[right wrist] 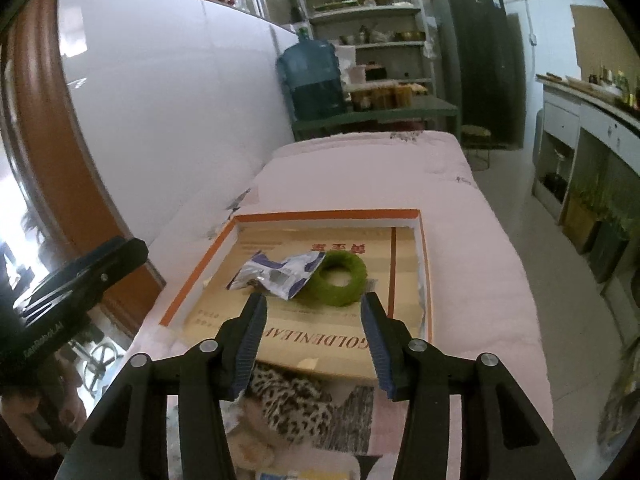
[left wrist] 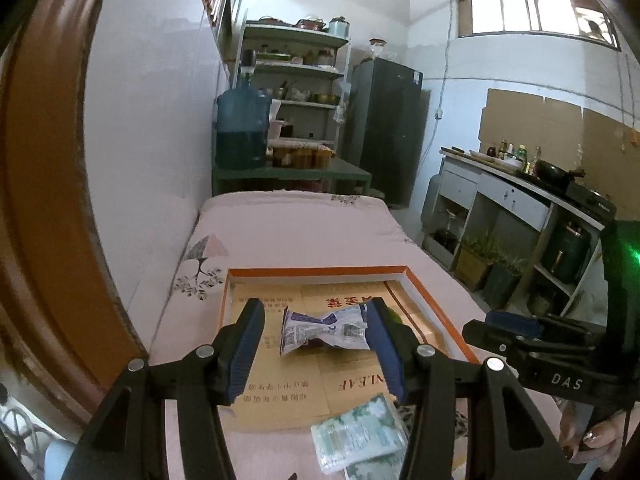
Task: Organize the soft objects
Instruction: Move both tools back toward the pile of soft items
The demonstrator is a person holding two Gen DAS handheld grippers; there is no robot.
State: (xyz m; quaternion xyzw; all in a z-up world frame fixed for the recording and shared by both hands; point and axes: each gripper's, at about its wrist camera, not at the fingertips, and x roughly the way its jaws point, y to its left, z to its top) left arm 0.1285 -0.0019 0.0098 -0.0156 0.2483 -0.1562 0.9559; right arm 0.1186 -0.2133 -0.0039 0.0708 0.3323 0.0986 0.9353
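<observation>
A shallow cardboard box with an orange rim [left wrist: 424, 284] [right wrist: 425, 264] lies on the pink bed. Inside it lie a crumpled silver-and-purple foil packet [left wrist: 324, 330] [right wrist: 280, 272] and a green fuzzy ring [right wrist: 340, 278]. My left gripper [left wrist: 316, 316] is open and empty, above the box, its fingers either side of the packet in view. My right gripper [right wrist: 314, 308] is open and empty, just short of the ring. A green-and-white tissue pack [left wrist: 358, 436] lies on the bed before the box. A leopard-print soft item [right wrist: 296, 404] lies under my right gripper.
The bed [right wrist: 472, 240] runs along the white wall on the left. A wooden frame [left wrist: 40, 200] stands at the left. A kitchen counter [left wrist: 520, 192] and potted plants [left wrist: 480, 256] line the right. The other gripper's body [left wrist: 560, 360] is at the right.
</observation>
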